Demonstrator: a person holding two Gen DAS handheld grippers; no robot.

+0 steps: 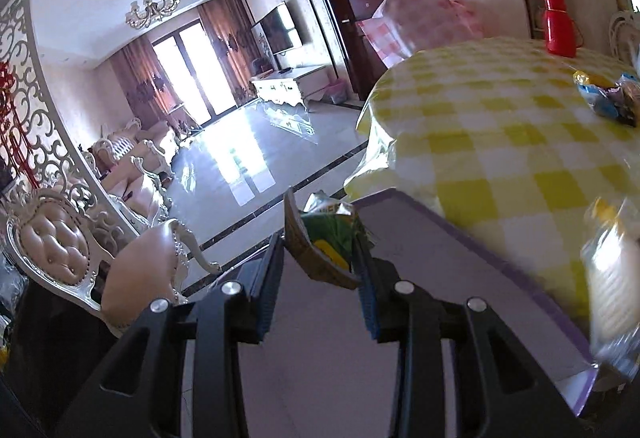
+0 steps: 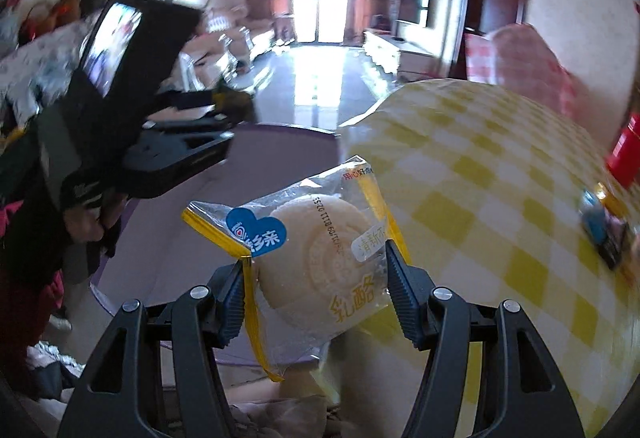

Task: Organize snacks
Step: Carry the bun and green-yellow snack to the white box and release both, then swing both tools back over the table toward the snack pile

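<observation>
My left gripper (image 1: 320, 258) is shut on a green and brown snack packet (image 1: 326, 242) and holds it above a shallow purple box (image 1: 460, 262) at the table's near edge. My right gripper (image 2: 316, 270) is shut on a clear wrapped round cream cake with yellow trim (image 2: 316, 258), held over the purple box (image 2: 168, 258). The cake shows blurred at the right of the left wrist view (image 1: 612, 278). The left gripper also shows in the right wrist view (image 2: 192, 133), up and to the left. A small pile of snack packets (image 1: 608, 97) lies on the table.
The round table has a yellow and white checked cloth (image 1: 500, 125). A red thermos (image 1: 560, 25) stands at its far side. A pink checked chair (image 1: 420, 21) is behind the table. An ornate padded chair (image 1: 80, 250) stands at the left.
</observation>
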